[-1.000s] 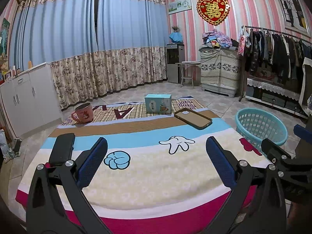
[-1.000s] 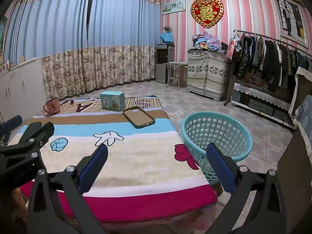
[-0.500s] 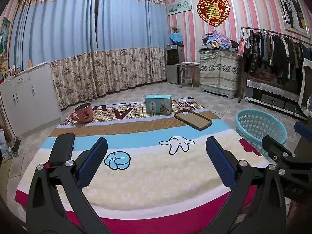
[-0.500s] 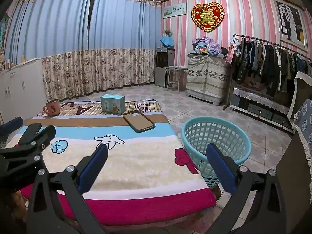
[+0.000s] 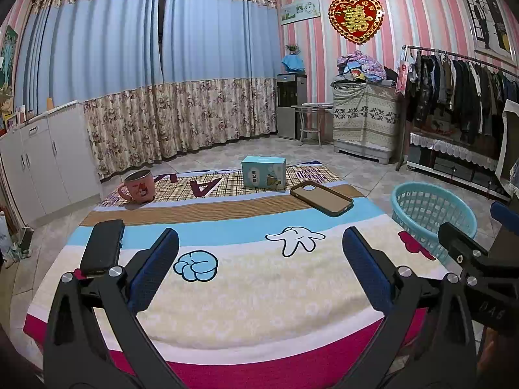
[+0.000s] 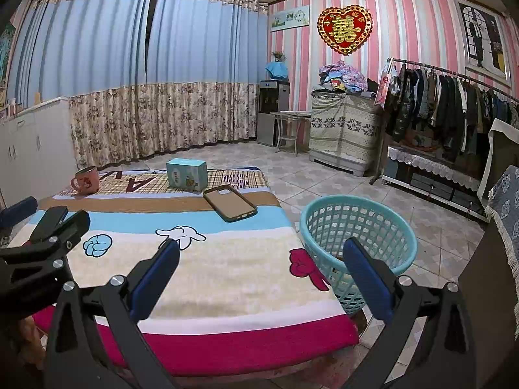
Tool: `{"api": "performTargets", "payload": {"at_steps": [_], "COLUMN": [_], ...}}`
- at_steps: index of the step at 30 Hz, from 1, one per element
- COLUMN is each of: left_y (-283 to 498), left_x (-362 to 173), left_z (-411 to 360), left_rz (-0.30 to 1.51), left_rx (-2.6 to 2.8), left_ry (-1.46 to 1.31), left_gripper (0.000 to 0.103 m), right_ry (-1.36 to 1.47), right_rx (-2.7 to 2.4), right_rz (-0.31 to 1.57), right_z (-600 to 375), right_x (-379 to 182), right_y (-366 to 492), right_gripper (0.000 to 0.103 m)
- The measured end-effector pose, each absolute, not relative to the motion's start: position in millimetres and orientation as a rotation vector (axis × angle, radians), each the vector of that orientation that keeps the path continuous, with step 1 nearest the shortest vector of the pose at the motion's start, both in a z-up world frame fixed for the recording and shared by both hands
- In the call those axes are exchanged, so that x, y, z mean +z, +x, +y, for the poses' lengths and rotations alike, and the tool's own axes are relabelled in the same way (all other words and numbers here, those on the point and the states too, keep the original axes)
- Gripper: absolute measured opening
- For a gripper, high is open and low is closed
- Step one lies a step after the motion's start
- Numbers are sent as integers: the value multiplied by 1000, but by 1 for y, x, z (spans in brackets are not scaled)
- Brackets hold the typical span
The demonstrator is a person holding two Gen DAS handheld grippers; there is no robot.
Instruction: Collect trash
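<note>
Hovering over the near edge of the blanket-covered table (image 5: 259,291), left hand-held gripper (image 5: 259,269) and right hand-held gripper (image 6: 259,275) both stand apart, empty. Small teal cardboard box (image 5: 263,172), brown phone case (image 5: 321,197), pink mug (image 5: 138,186) and black phone (image 5: 102,246) lie on top. Teal plastic basket (image 6: 358,243), right on the floor, shows nothing inside, so every item remains outside it.

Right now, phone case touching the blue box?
Apart. In the right wrist view a strip of blanket shows between the phone case and the blue box.
</note>
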State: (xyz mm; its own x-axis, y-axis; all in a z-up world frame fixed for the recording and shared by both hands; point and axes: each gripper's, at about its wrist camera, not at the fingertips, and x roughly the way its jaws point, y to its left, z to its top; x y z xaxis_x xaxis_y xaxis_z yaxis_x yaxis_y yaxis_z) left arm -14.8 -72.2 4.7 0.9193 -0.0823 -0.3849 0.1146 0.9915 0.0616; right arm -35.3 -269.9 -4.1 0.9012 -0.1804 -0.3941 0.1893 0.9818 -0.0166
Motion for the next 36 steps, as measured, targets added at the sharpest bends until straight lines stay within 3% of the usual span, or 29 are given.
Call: {"api": "performTargets", "payload": {"at_steps": [36], "left_y": [-14], "left_x": [4], "left_z": [-71], "left_rz": [392], "left_rx": [-101], "left_ry": [75], "left_gripper": [98], "right_ry": [16], "right_rx": [-206], "right_rz": [396], "right_z": [-274], "right_x": [3], "right_y": [-35], "right_gripper": [98]}}
